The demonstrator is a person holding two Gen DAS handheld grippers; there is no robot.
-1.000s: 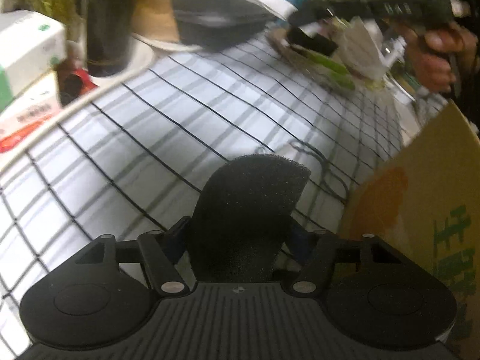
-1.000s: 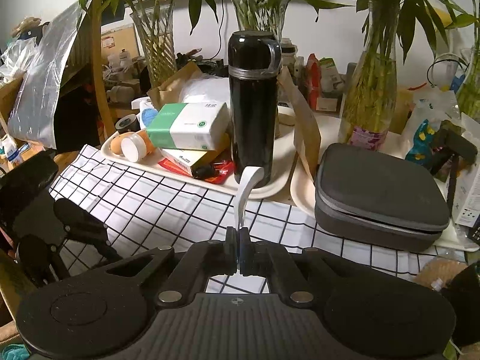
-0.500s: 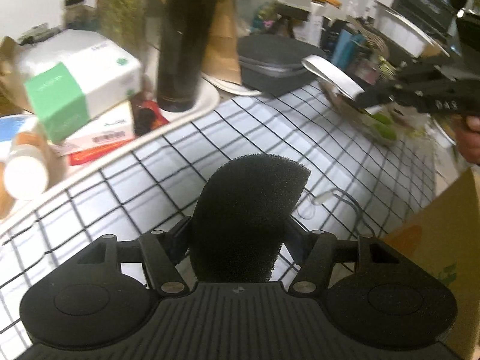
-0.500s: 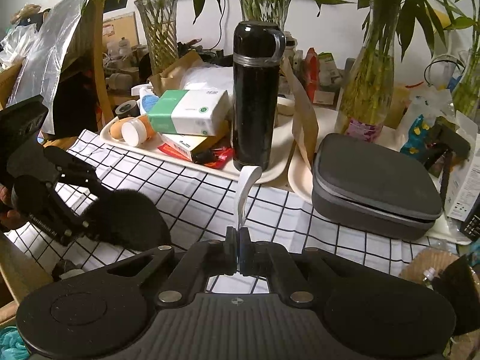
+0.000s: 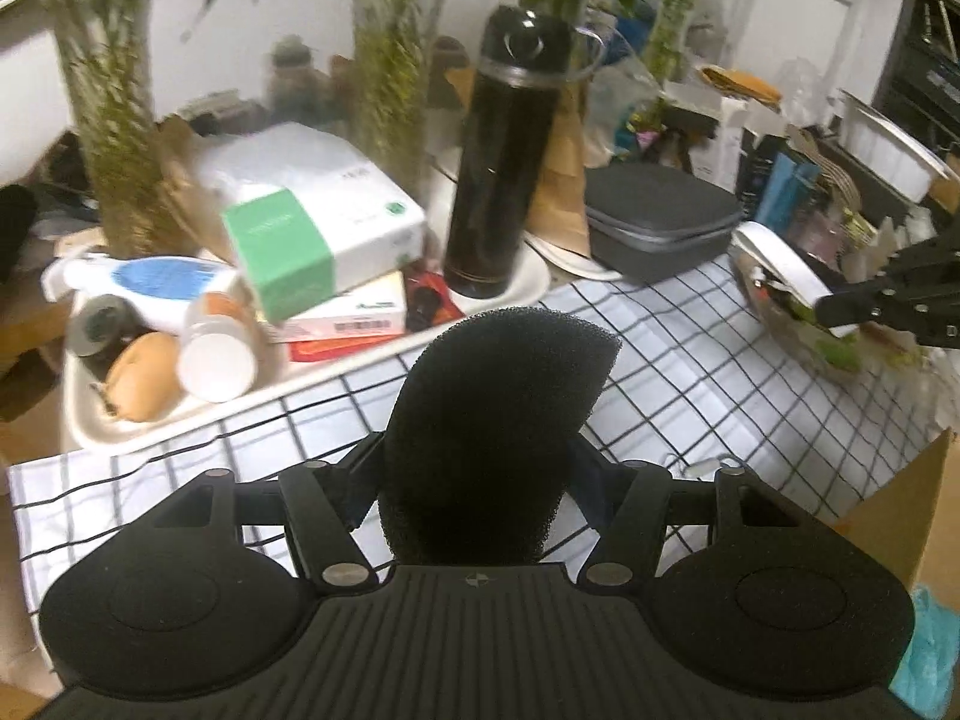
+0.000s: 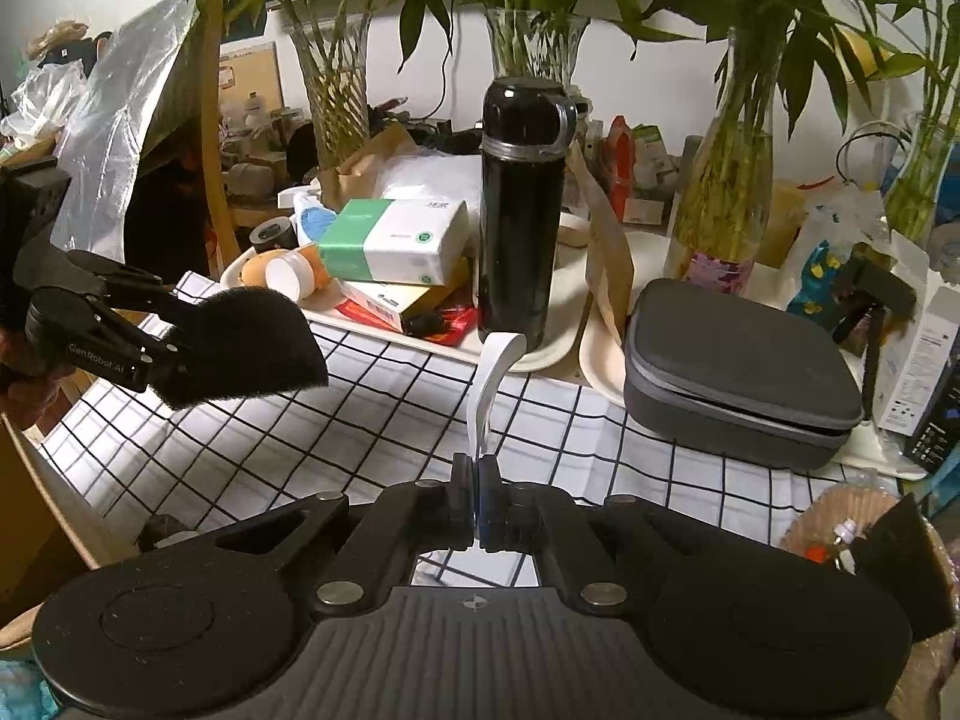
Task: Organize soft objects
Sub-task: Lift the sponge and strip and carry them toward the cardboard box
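Observation:
My left gripper (image 5: pixel 477 474) is shut on a black foam sponge (image 5: pixel 498 420) and holds it above the checked cloth (image 5: pixel 672 372). In the right wrist view the left gripper (image 6: pixel 174 354) and the black foam sponge (image 6: pixel 252 342) hang at the left, above the cloth. My right gripper (image 6: pixel 480 504) is shut on a thin white curved strip (image 6: pixel 492 384) that sticks up and bends right. The right gripper and its white strip (image 5: pixel 780 264) show at the right edge of the left wrist view.
A white tray (image 6: pixel 384 324) holds a tissue pack (image 6: pixel 396 240), boxes and bottles. A black flask (image 6: pixel 522 210) stands on a plate. A grey zip case (image 6: pixel 738 372) lies to the right. Glass vases with bamboo stand behind. A cardboard box (image 5: pixel 900 516) stands at the cloth's near side.
My left gripper has swung left and lifted with the sponge, now facing the tray and flask. It has come into the right wrist view. The right gripper has barely moved.

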